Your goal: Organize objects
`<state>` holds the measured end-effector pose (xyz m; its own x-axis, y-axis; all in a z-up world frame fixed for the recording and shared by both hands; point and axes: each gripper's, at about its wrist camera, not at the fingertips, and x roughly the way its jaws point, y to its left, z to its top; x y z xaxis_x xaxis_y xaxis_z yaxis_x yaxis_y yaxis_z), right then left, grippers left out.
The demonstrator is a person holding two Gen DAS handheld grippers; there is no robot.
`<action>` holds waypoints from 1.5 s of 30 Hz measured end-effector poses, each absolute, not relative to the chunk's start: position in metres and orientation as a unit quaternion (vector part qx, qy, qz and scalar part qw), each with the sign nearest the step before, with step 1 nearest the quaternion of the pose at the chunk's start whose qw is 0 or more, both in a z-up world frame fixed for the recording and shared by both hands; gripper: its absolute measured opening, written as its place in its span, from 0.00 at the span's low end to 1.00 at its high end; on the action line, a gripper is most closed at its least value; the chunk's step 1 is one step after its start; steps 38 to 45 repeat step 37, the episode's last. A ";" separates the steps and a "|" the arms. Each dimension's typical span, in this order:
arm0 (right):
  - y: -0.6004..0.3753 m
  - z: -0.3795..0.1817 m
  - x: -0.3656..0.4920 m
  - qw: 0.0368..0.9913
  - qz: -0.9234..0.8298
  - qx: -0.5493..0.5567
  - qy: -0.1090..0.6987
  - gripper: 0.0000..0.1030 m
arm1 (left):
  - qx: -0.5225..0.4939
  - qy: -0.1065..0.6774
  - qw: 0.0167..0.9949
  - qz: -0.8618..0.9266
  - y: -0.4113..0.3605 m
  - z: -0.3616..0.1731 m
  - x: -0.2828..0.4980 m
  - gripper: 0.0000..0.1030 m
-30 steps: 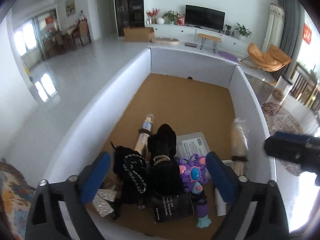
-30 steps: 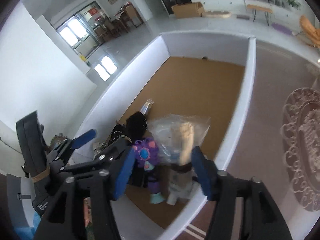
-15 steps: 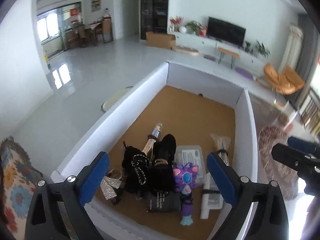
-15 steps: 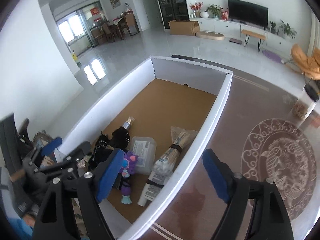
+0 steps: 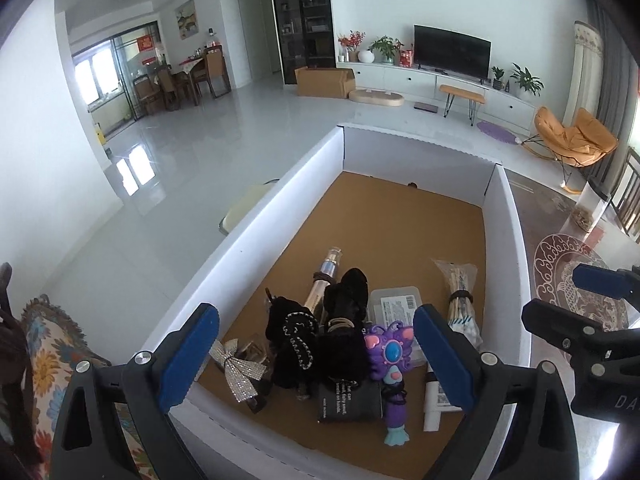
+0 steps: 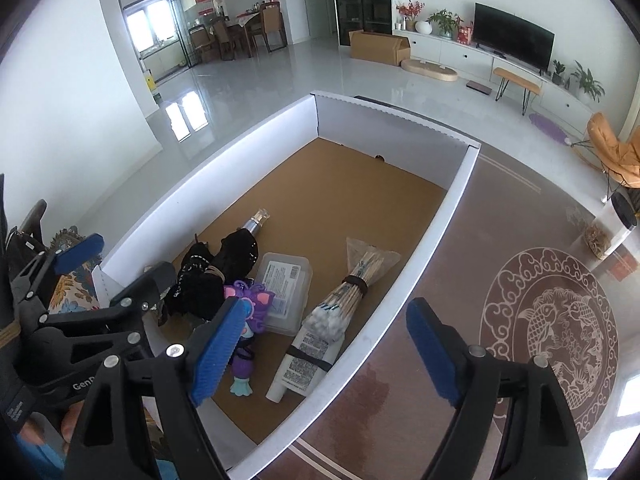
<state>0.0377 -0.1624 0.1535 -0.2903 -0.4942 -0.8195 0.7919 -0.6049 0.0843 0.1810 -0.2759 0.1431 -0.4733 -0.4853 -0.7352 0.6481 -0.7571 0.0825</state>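
A white box (image 6: 420, 260) with a cork floor holds several items at its near end. A clear bag of cotton swabs (image 6: 352, 288) lies by the right wall, above a white tube (image 6: 304, 360). Beside them are a clear plastic case (image 6: 286, 284), a purple butterfly toy (image 5: 388, 350), black fuzzy pieces (image 5: 344, 320), a silver bow (image 5: 236, 368) and a slim bottle (image 5: 326, 276). My right gripper (image 6: 324, 344) hangs open above the box's right wall, nothing between its fingers. My left gripper (image 5: 316, 348) is open and empty above the near end.
The box stands on a brown table with a round fish motif (image 6: 560, 328). A jar with a black lid (image 6: 612, 228) stands at the table's far right. A patterned cushion (image 5: 48, 360) lies left of the box. The far half of the box floor is bare.
The right gripper let go of the cotton swab bag, which now lies in the box by the right wall. Its jaws spread wider, and both grippers rose away from the box.
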 end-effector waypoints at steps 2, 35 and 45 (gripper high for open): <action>-0.163 0.153 0.038 0.409 -0.784 0.432 0.174 0.80 | 0.393 0.105 0.335 -0.850 -0.277 0.142 0.180 0.96; -0.172 0.168 0.034 0.356 -0.802 0.443 0.186 0.91 | 0.384 0.106 0.337 -0.853 -0.279 0.154 0.183 0.96; -0.171 0.168 0.034 0.356 -0.803 0.442 0.184 0.91 | 0.367 0.099 0.348 -0.857 -0.276 0.156 0.187 0.96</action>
